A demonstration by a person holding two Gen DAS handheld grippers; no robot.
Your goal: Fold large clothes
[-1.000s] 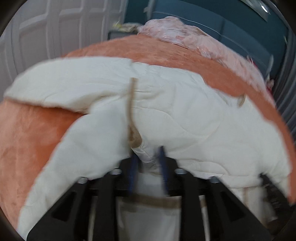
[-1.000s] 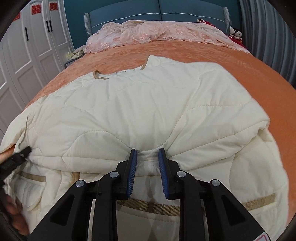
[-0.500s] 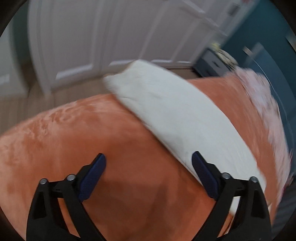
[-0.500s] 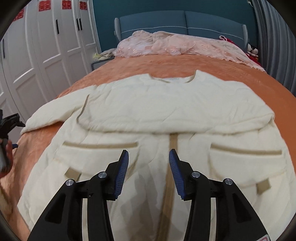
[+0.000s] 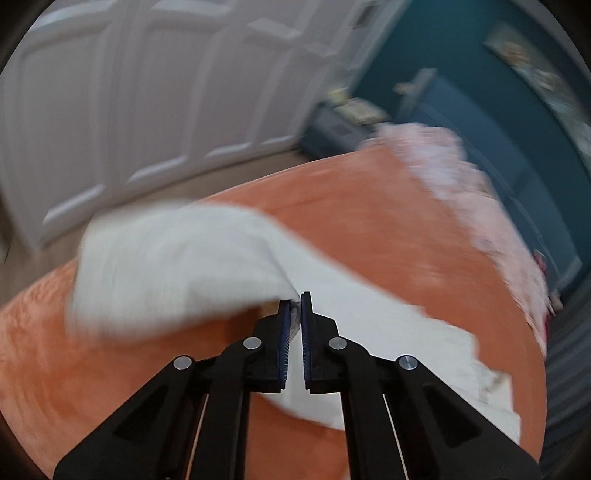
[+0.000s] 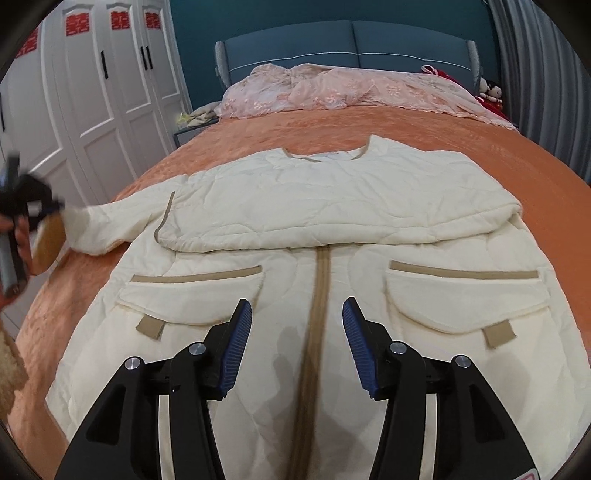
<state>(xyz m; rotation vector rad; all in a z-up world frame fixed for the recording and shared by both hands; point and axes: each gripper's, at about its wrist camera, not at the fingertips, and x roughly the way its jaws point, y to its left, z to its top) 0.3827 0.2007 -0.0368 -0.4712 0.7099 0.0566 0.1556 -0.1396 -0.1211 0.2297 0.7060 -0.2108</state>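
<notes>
Cream quilted jacket (image 6: 332,206) lies front-up on the orange bedspread (image 6: 424,129), collar toward the headboard (image 6: 347,40), hem nearest the right wrist camera. Tan zipper strip (image 6: 317,314) runs down the middle, with a tan-trimmed flap pocket on each side: left pocket (image 6: 192,295), right pocket (image 6: 465,299). One sleeve is folded across the chest; its tan cuff edge (image 6: 164,218) shows on the left side of that view.

Right tongs (image 6: 297,343) are spread wide, blue pads apart, holding nothing, hovering above the lower jacket front over the zipper.

Left tongs (image 5: 295,325) are clamped nearly together with a pinch of the cream sleeve (image 5: 177,258) between the pads. The left wrist view is motion-blurred; the sleeve looks raised off the bedspread, though I cannot tell how far. In the right wrist view the same tongs (image 6: 55,208) sit at the far left edge at the sleeve's end, also blurred.

Pink lace cover (image 6: 351,88) is bunched at the head of the bed. White wardrobe doors (image 6: 92,92) with red paper cutouts (image 6: 77,24) stand along the left wall, and a bedside cabinet (image 6: 188,129) is next to the bed.
</notes>
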